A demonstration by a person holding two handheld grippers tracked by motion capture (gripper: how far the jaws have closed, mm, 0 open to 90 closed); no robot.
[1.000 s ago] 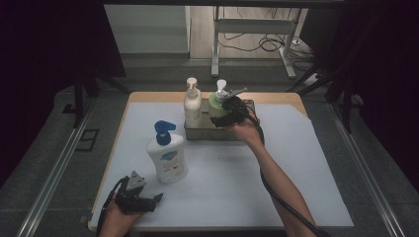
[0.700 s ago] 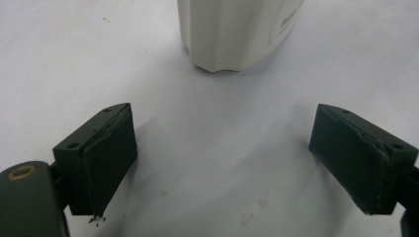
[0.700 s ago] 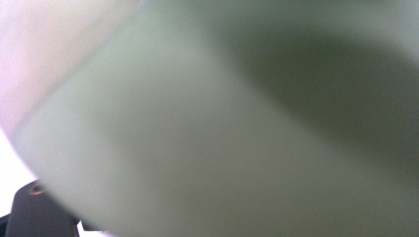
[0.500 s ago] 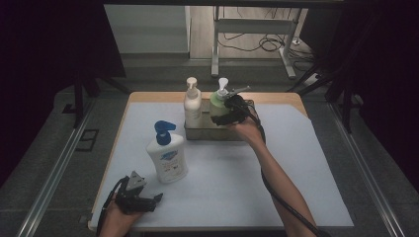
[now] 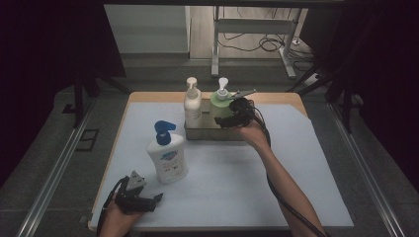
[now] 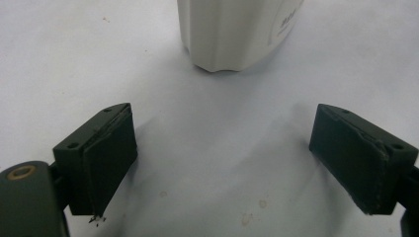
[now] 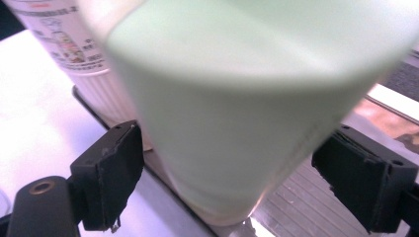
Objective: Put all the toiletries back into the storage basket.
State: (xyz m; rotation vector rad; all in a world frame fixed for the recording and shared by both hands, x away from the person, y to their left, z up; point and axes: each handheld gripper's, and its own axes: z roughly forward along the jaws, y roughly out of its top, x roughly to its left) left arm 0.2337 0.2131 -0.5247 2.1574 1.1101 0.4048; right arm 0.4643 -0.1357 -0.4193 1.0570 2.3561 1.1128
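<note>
The right gripper [image 5: 228, 120] has its fingers wide around the green bottle [image 7: 237, 123] in the tray [image 5: 210, 133], not pressing. The left gripper [image 6: 222, 163] rests open and empty at the counter's near left corner.

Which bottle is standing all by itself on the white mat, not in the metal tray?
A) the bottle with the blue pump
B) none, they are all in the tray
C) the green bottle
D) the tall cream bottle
A: the bottle with the blue pump stands alone on the white mat, while the green bottle and the cream bottle stand in the metal tray.
</note>
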